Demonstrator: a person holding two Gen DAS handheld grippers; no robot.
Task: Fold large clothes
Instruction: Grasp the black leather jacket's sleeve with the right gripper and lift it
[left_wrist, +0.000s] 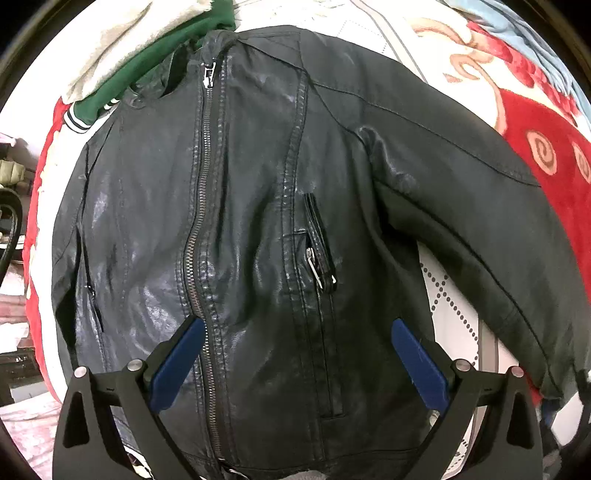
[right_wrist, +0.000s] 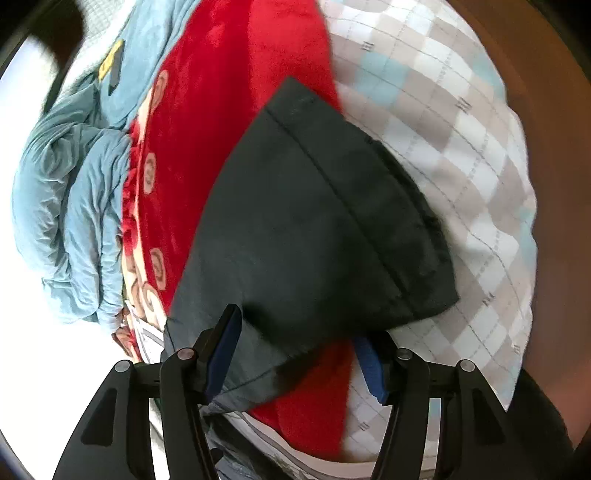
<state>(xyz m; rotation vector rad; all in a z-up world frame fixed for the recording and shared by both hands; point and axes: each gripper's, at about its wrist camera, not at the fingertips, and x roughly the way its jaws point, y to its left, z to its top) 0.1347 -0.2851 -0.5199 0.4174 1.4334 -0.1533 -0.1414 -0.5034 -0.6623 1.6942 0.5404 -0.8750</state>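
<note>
A black leather jacket (left_wrist: 258, 206) lies front up on the bed, zipped, collar at the far end. Its right sleeve (left_wrist: 480, 206) stretches out to the right. My left gripper (left_wrist: 295, 332) hovers open over the jacket's lower front, fingers either side of the hem area, holding nothing. In the right wrist view the sleeve's cuff end (right_wrist: 317, 221) lies across a red blanket (right_wrist: 207, 122). My right gripper (right_wrist: 295, 332) is open with its jaws on either side of the sleeve, one blue pad (right_wrist: 221, 354) at the left edge and the other partly hidden under the sleeve.
A green and white garment (left_wrist: 155, 62) is piled beyond the collar. A light blue quilt (right_wrist: 74, 206) lies bunched at the left of the red blanket. A checked grey and white sheet (right_wrist: 461, 177) covers the bed to the right, with the bed's edge beyond.
</note>
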